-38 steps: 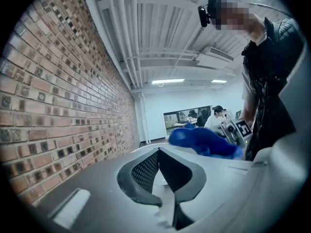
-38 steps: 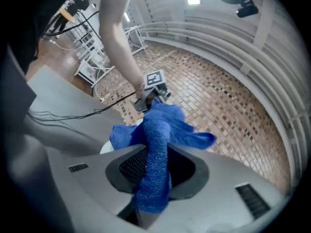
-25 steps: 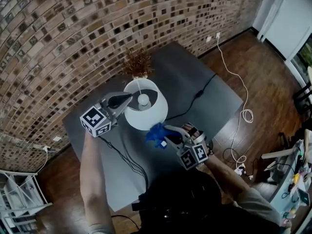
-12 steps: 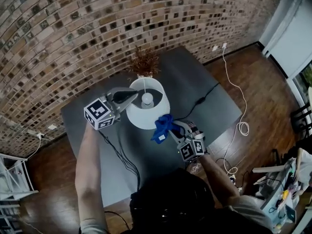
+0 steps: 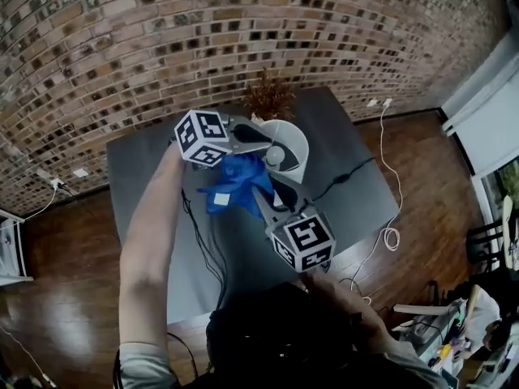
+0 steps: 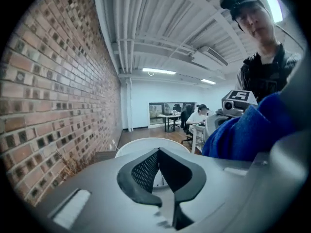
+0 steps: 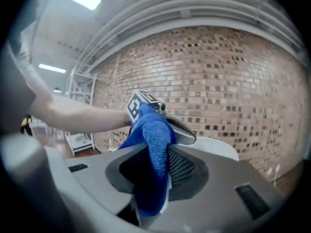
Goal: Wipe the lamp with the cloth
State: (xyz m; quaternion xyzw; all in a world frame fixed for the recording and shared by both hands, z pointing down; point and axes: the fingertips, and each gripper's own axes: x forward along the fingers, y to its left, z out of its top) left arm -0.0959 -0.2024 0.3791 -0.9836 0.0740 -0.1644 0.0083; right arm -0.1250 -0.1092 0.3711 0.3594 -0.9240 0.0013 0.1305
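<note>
- Your left gripper (image 5: 266,136) reaches in at the top rim of the lamp (image 5: 293,148); its own view shows its 2 jaws brought together at the tips, with nothing between them and the white shade (image 6: 141,143) just behind.
- Your right gripper (image 5: 258,191) comes at the lamp from the side nearest you; its jaws are clamped on the blue cloth (image 5: 231,183), which stands up out of them as 1 thick fold in that gripper's view (image 7: 154,130).
- The cloth hangs just beside the lamp's shade, on its near-left side and below your left gripper; whether it touches the shade cannot be told from any view.
- The lamp stands upright on the grey table (image 5: 146,168), towards the edge by the brick wall (image 5: 122,47); from the head view you look down into the open shade at the bulb (image 5: 276,154).
- A dried plant (image 5: 270,97) sits just behind the lamp, between it and the wall.
- A black cable (image 5: 345,178) runs across the table away from the lamp's right side.
</note>
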